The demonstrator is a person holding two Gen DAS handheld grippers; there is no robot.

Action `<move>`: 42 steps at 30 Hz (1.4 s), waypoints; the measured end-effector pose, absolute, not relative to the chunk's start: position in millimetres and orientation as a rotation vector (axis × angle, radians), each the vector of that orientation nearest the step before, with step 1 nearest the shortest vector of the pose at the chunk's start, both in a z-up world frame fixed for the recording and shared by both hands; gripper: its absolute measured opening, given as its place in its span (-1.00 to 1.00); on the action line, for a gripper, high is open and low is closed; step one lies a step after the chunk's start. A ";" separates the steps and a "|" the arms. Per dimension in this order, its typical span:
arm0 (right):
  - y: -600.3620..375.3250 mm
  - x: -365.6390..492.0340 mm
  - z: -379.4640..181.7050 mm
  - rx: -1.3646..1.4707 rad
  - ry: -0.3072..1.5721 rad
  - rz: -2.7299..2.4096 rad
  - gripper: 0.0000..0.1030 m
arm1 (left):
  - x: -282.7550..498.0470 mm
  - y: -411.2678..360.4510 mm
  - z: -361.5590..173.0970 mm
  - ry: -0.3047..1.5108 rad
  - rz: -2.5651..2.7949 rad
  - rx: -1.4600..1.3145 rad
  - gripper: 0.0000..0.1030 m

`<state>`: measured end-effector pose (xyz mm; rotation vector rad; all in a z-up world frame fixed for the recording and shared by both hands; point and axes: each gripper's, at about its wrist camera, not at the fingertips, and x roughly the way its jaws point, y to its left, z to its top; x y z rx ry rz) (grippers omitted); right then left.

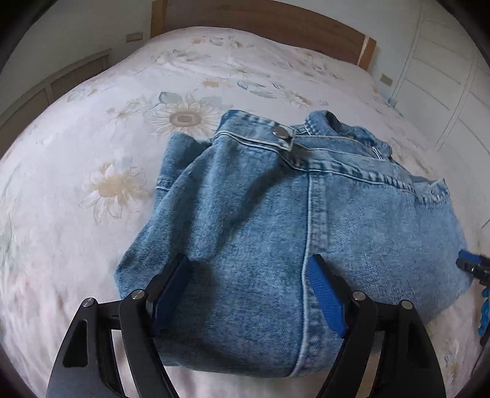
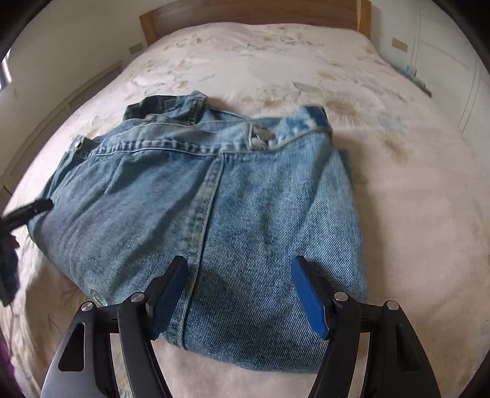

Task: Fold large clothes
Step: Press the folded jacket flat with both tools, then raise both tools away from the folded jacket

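A blue denim jacket (image 1: pixel 260 199) lies folded into a thick bundle on the bed, its collar and a metal snap button (image 1: pixel 279 131) at the far end. My left gripper (image 1: pixel 249 263) is open just above the bundle's near left part, and the blue pads stand wide apart with only flat denim below them. Over the near right part of the jacket (image 2: pixel 183 199), my right gripper (image 2: pixel 239 264) hangs open in the same way, gripping nothing. Each gripper shows at the edge of the other's view: the right gripper (image 1: pixel 471 264), the left gripper (image 2: pixel 30 211).
The bed (image 1: pixel 92 153) has a pale sheet with a flower print, and bare sheet surrounds the jacket. A wooden headboard (image 1: pixel 260 18) closes the far end. A white wardrobe (image 1: pixel 444 91) stands to the right and low wooden furniture (image 1: pixel 46 91) to the left.
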<state>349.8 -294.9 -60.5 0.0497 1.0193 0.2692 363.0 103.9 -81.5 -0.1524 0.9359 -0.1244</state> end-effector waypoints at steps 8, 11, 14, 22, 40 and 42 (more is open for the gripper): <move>-305.3 342.7 -60.1 0.055 1.036 0.266 0.39 | 355.5 109.6 -59.1 0.900 -0.120 -0.171 0.45; -301.4 340.6 -47.3 0.022 1.019 0.251 0.39 | 359.7 106.5 -58.5 0.905 -0.104 -0.144 0.45; -299.4 342.7 -42.9 0.021 1.006 0.253 0.39 | 364.2 113.7 -73.3 0.938 -0.086 -0.177 0.45; -312.2 335.1 -62.9 0.070 1.021 0.261 0.39 | 356.4 116.7 -74.6 0.948 -0.088 -0.143 0.46; -323.1 262.6 -28.2 0.119 1.032 0.232 0.39 | 283.4 107.6 2.1 0.882 -0.066 -0.181 0.45; -324.8 249.1 -19.5 0.126 1.023 0.232 0.39 | 268.9 106.1 14.1 0.857 -0.052 -0.184 0.45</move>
